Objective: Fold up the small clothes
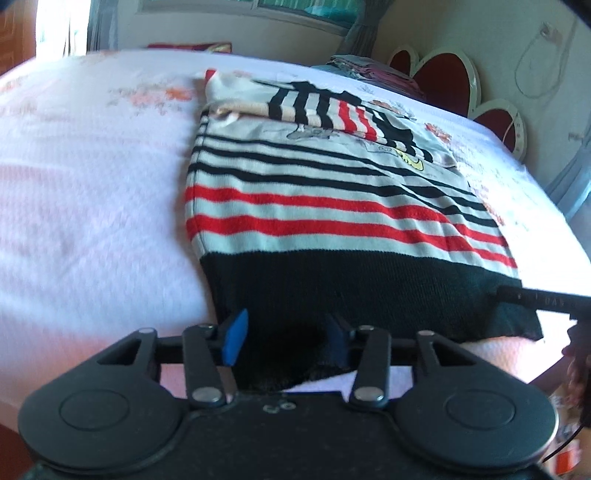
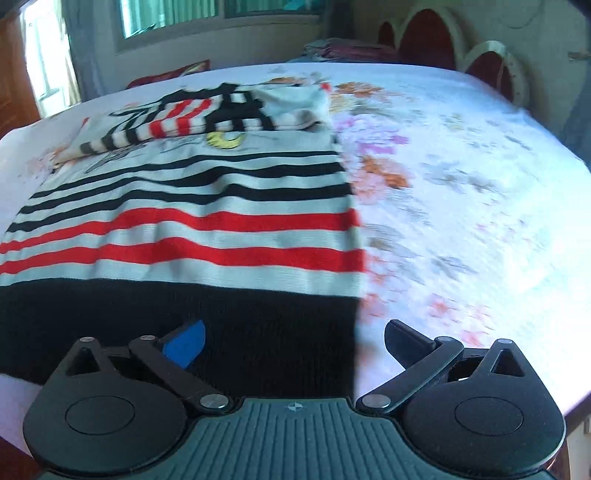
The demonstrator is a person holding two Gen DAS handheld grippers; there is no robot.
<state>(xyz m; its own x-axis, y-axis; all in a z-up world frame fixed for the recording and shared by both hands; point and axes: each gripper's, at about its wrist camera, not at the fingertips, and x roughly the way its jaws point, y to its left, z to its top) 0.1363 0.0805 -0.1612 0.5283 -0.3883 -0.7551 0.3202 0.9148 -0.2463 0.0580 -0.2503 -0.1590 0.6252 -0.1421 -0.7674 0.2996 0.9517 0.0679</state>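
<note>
A small striped sweater [image 1: 314, 206], white with black and red stripes and a wide black hem, lies flat on the bed, its sleeves folded across the chest. It also shows in the right wrist view [image 2: 192, 221]. My left gripper [image 1: 286, 339] is partly closed around the black hem near its left end, the cloth bunched between the jaws. My right gripper [image 2: 295, 341] is wide open over the hem's right corner, one finger on the cloth, the other over the sheet. Its finger [image 1: 535, 299] shows at the hem's right in the left wrist view.
The bed sheet [image 2: 461, 184] is white with a flower print and spreads wide on both sides of the sweater. A stack of folded clothes [image 1: 373, 70] sits at the far end by the red heart-shaped headboard [image 1: 443, 77]. A window [image 2: 184, 14] is behind.
</note>
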